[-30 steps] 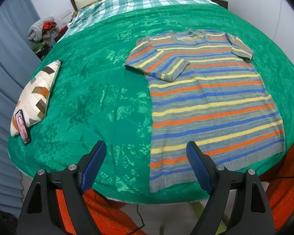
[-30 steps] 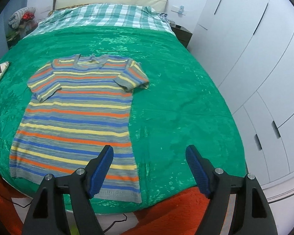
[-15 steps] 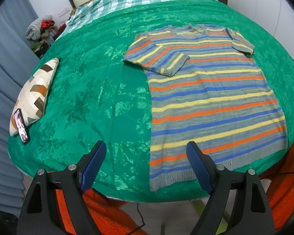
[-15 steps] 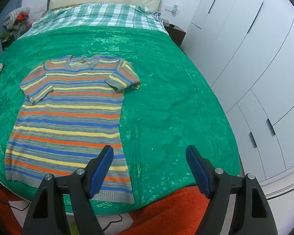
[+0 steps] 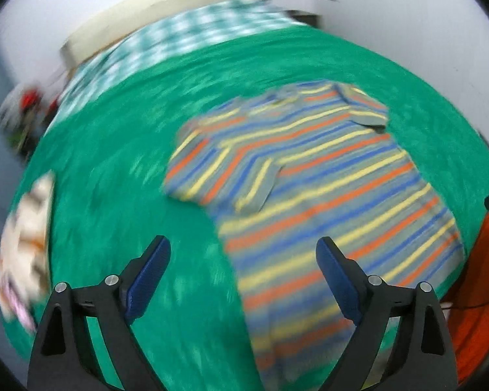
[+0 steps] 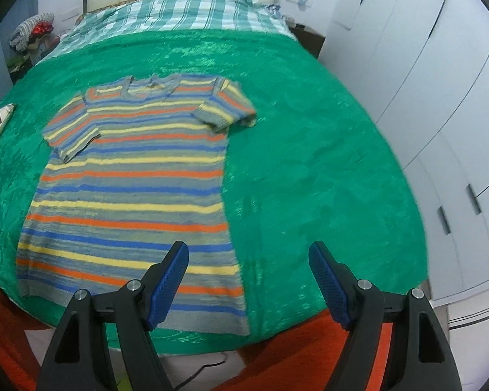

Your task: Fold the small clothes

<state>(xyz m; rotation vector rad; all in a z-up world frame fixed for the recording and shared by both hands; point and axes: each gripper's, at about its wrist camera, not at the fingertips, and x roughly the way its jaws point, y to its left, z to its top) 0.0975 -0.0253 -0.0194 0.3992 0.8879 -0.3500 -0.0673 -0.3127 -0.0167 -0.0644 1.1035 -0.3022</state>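
Note:
A short-sleeved knit shirt [image 6: 130, 182] with grey, blue, yellow and orange stripes lies flat on the green bedspread [image 6: 309, 169], collar away from me. It also shows in the blurred left wrist view [image 5: 316, 195]. My left gripper [image 5: 243, 260] is open and empty, above the bedspread by the shirt's left edge, below its left sleeve [image 5: 221, 176]. My right gripper [image 6: 247, 267] is open and empty, above the shirt's lower right corner near the hem.
A patterned cushion [image 5: 26, 247] lies at the bed's left edge. A checked sheet [image 6: 179, 9] and pillow lie at the head. White wardrobe doors [image 6: 440, 97] stand to the right. An orange rug [image 6: 293, 352] lies below the bed's foot.
Both grippers have moved forward over the bed toward the shirt. The left view has swung and is motion-blurred. Both stay open.

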